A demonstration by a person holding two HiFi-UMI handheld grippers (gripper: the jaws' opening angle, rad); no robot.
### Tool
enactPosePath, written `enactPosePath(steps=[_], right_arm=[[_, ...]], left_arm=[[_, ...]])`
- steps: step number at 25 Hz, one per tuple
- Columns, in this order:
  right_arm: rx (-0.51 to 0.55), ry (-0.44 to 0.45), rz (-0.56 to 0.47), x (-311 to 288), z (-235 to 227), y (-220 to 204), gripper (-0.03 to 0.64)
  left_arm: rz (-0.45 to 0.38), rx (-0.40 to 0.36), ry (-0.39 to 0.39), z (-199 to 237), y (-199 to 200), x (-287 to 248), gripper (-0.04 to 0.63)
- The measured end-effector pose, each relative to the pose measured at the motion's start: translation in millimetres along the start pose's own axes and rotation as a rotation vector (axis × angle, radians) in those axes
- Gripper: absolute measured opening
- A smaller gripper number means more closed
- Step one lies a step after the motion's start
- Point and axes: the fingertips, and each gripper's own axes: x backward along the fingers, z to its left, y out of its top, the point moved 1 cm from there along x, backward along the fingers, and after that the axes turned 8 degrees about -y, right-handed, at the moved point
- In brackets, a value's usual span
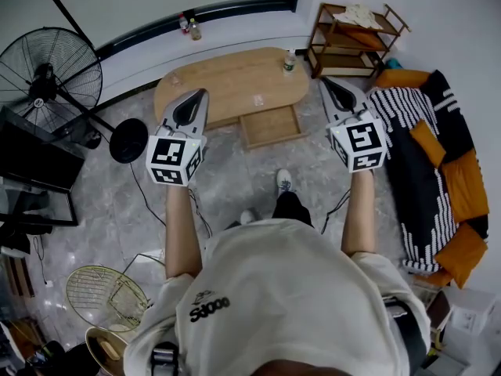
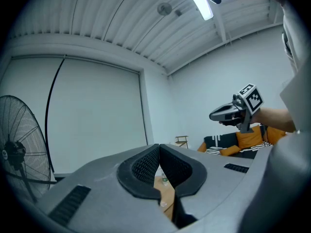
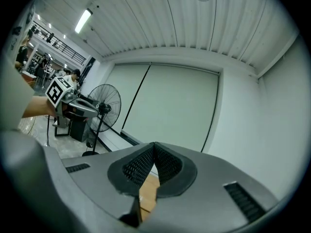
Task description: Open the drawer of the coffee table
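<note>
Tiled room: table [image 1: 227,84], drawer [image 1: 270,125] seemingly already out. Left tongs [image 1: 202,94], right tongs [image 1: 325,82]: closed, empty, well short. Step: likely finished; next, confirm the drawer is fully out.

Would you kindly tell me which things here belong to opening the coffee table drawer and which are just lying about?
Job: oval wooden coffee table; its wooden drawer, already pulled out; left tool and right tool, both shut, empty.
Lying about: black pedestal fan; small bottle on the tabletop; brown wooden shelf rack; orange-and-black sofa.
</note>
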Motion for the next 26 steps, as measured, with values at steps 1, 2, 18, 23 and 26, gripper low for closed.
enactPosePath(steps=[1,2,18,23,26], right_arm=[[0.003,0.001,0.002,0,0,-1,0.006],[0.005,0.002,0.003,0,-1,-2,0.006],[0.009,-0.013,0.018,-17,-8,-6,0.006],[0.005,-0.015,0.018,-22,-9,-10,0.006],[0.004,-0.012,0.024,-26,-7,-13,0.006]], left_arm=[[0.001,-0.003,0.001,0,0,-1,0.018],[0.001,-0.006,0.002,-1,0,-2,0.018],[0.026,-0.013,-0.011,10,-6,-17,0.018],[0.019,-0.009,-0.014,12,-7,-22,0.018],[0.022,-0.005,-0.017,14,-10,-25,0.018]])
